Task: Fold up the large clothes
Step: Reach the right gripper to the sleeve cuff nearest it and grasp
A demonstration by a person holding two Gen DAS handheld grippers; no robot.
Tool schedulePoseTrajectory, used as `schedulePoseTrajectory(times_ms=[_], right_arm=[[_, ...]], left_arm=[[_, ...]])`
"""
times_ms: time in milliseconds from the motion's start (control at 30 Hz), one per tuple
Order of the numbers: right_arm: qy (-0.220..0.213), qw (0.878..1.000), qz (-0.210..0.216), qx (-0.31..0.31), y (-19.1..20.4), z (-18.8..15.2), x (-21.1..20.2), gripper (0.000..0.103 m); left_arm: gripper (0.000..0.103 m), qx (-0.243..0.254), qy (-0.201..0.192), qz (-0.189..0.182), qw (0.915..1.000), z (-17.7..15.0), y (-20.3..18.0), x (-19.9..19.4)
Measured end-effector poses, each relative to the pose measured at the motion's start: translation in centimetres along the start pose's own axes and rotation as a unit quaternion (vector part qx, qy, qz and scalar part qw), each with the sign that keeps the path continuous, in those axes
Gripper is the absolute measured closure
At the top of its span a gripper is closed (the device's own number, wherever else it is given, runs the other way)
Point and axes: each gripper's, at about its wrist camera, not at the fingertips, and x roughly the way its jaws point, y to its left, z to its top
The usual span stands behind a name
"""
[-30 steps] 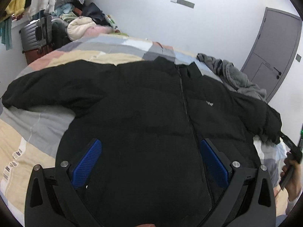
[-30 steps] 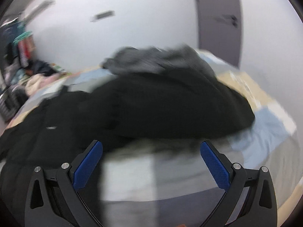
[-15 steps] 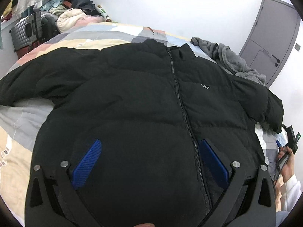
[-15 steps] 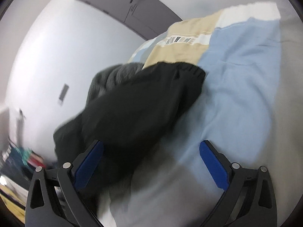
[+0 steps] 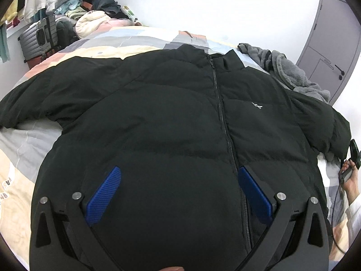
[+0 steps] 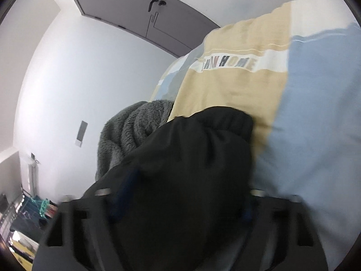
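Jacket (image 5: 171,122) spread flat, zipped, across bed (image 5: 20,149). Left gripper (image 5: 178,194) fingers spread above hem. Right gripper (image 6: 180,203) around sleeve cuff (image 6: 216,122); closure unclear, blurred. Advice: pinch cuff firmly, fold sleeve inward across chest.

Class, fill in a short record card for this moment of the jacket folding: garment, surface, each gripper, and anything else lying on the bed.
garment: black puffer jacket, spread front-up, zipped
surface: patchwork bedspread
left gripper: open, above the jacket's lower front, holding nothing
right gripper: blurred, jacket sleeve cuff lies between its fingers; open or shut cannot be told
other item: grey fleece garment beside the jacket's shoulder
folding: not yet begun, sleeves still out to the sides
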Motion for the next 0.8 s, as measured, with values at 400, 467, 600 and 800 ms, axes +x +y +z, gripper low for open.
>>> schedulePoseTrajectory(times_ms=[400,467,600,800], right_arm=[[-0.036,0.989,-0.047,-0.133,7.3,3.3,-5.0,0.097],[-0.045,0.985,-0.058,-0.157,9.7,3.6,-7.0,0.098],[-0.067,0.973,-0.109,-0.189,13.7,3.5,-9.7,0.100],[-0.097,0.966,-0.114,-0.213,18.8,2.5,-13.7,0.101]], left_arm=[[0.000,0.021,-0.006,-0.005,0.9998,0.0,0.0,-1.1],[0.000,0.026,-0.015,-0.006,0.9995,-0.1,0.1,-1.9],[0.000,0.032,-0.014,-0.019,0.9992,-0.2,0.8,-3.4],[0.000,0.048,-0.041,-0.039,0.9973,-0.3,1.8,-6.6]])
